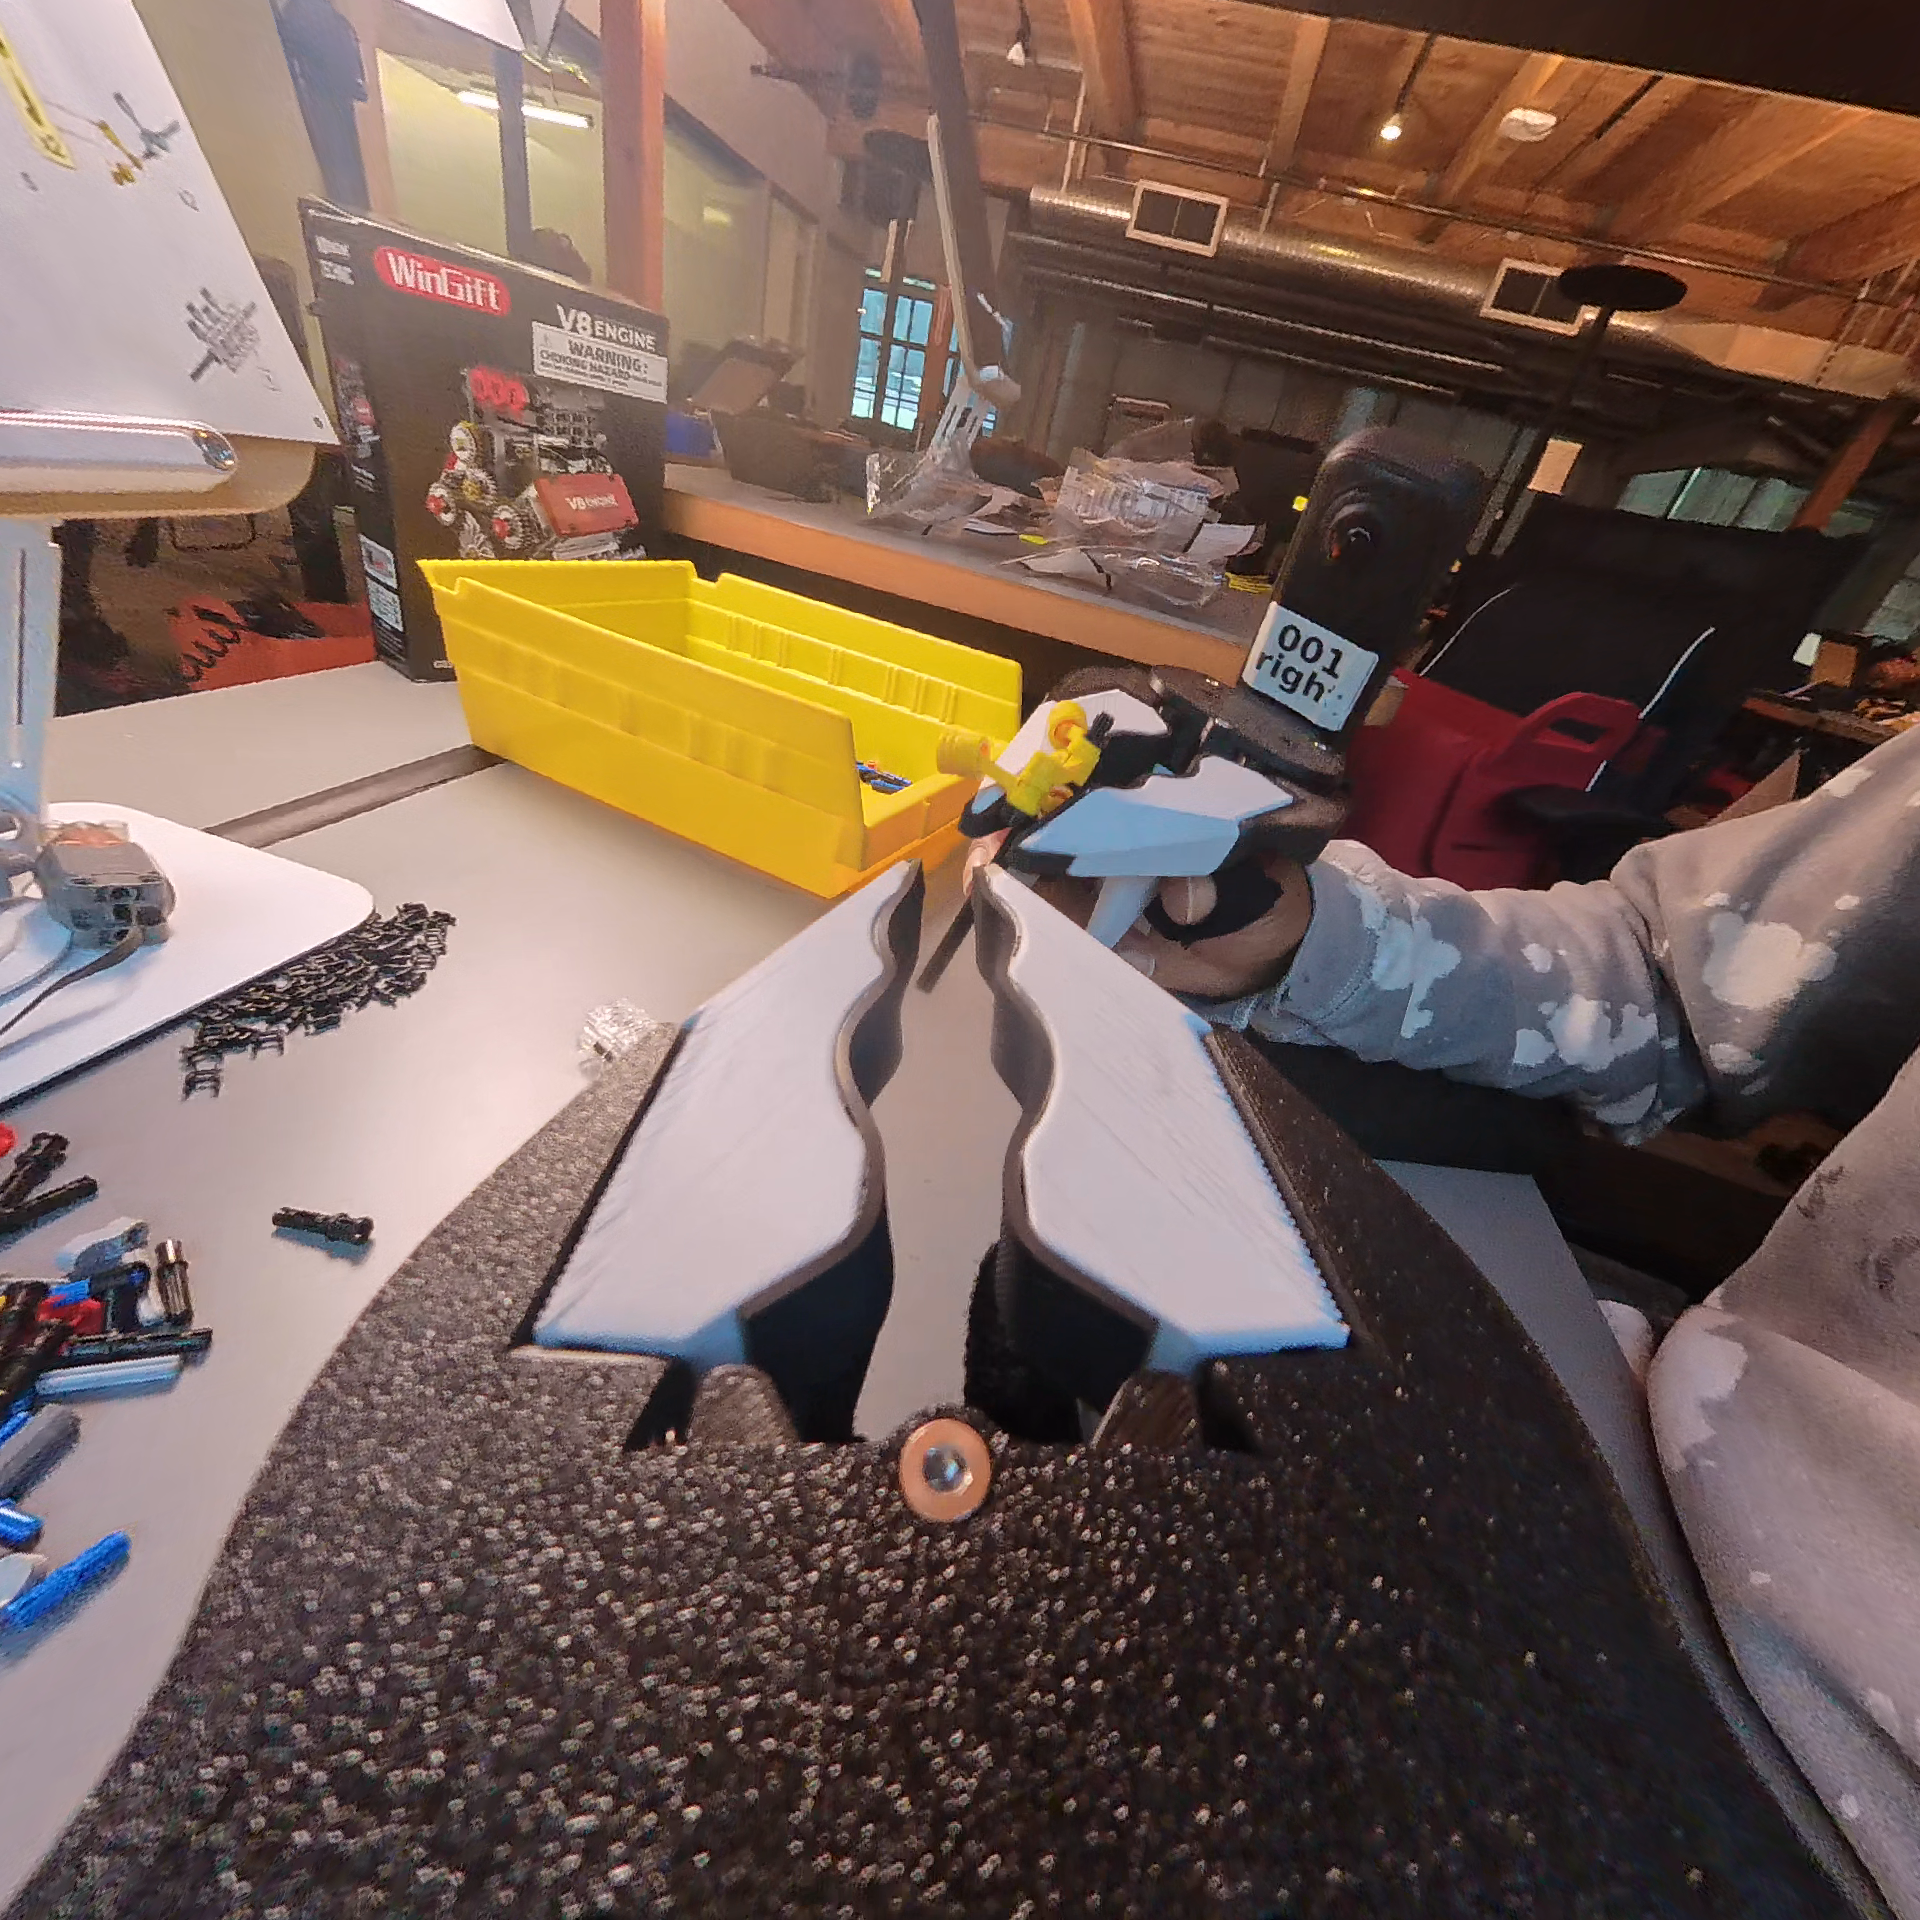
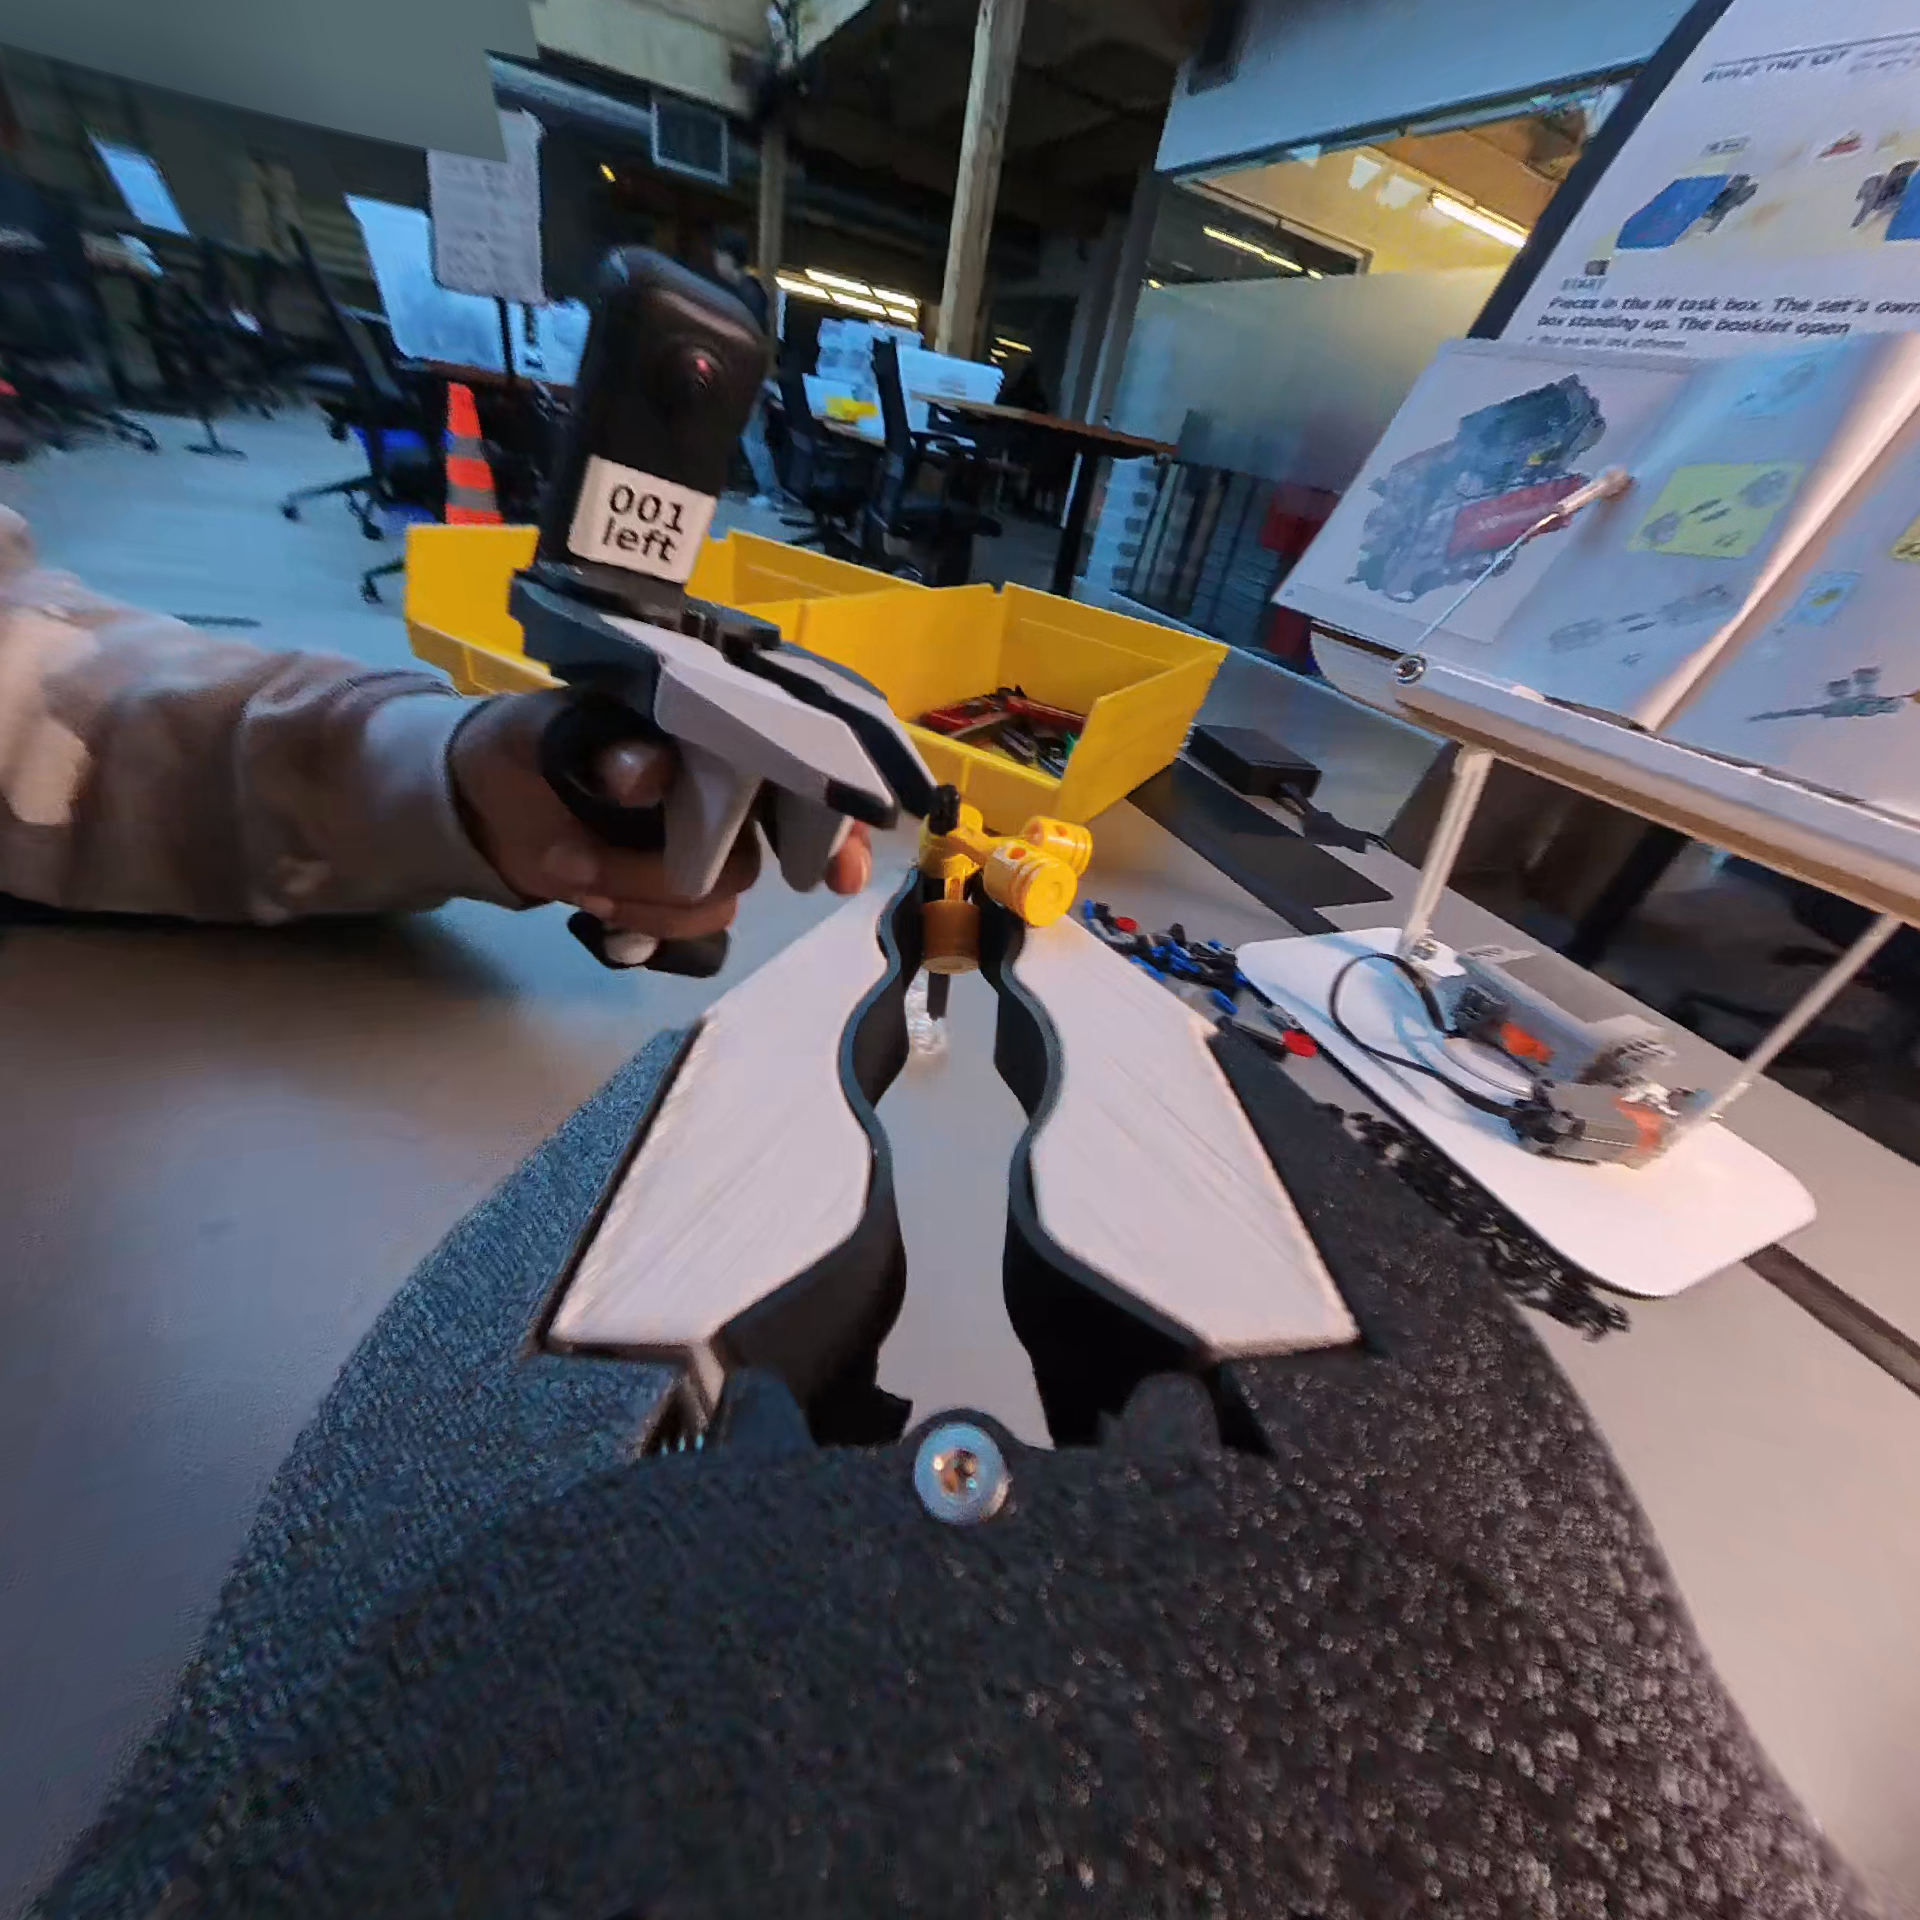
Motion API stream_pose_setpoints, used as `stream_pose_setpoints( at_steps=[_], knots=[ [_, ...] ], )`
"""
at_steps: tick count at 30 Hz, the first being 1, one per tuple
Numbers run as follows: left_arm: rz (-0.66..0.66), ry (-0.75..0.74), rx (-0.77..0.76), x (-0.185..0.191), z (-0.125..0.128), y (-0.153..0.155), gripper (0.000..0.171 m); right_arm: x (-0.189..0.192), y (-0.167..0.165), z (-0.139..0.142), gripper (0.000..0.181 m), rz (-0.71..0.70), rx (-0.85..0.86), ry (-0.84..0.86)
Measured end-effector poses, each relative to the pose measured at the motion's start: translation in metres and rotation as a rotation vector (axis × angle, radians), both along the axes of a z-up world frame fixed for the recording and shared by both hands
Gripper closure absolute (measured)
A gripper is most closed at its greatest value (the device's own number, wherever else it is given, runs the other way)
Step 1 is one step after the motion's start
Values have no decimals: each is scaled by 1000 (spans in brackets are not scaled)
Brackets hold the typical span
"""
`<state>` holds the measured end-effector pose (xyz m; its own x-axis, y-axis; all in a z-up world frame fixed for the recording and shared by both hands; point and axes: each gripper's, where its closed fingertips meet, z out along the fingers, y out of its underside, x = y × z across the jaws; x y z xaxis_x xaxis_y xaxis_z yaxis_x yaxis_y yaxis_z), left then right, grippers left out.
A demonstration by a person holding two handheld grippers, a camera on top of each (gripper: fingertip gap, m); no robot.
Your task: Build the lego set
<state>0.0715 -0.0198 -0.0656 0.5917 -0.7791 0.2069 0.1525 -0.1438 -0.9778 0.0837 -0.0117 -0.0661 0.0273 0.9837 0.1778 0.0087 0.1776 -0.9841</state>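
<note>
Two grippers met at centre frame over the grey table [image 1: 582,935]. The right gripper [image 2: 951,920] had its fingers clamped on the yellow piston assembly [image 2: 1003,868], pistons poking out to the right. The left gripper [image 1: 948,883] was pinched nearly closed on a thin black axle [image 1: 940,951], tips just beside that assembly. Behind, upper centre, sat the yellow bin [image 2: 1101,665]; loose pieces [image 1: 83,1340] lay lower left.
</note>
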Motion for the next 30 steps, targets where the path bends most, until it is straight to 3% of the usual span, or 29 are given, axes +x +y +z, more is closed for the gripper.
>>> stream_pose_setpoints(
  at_steps=[11, 14, 20, 24, 30],
  knots=[
    [33, 194, 68, 15, -8, -4, 162, -7, -5, -12, 173, -41, 128, -71],
    [31, 203, 62, 11, -12, -2, 159, -7, -5, -8, 172, -33, 91, -48],
    [87, 412, 118, 8, -34, 5, 157, -2, 1, 3, 173, -33, -3, 7],
    [137, 500, 157, 16, -38, 10, 167, -7, -5, 3, 173, -27, -3, 1],
    [105, 379, 131, 25, -28, 7, 168, -8, -14, 14, 172, 0, -25, 54]
  ],
)
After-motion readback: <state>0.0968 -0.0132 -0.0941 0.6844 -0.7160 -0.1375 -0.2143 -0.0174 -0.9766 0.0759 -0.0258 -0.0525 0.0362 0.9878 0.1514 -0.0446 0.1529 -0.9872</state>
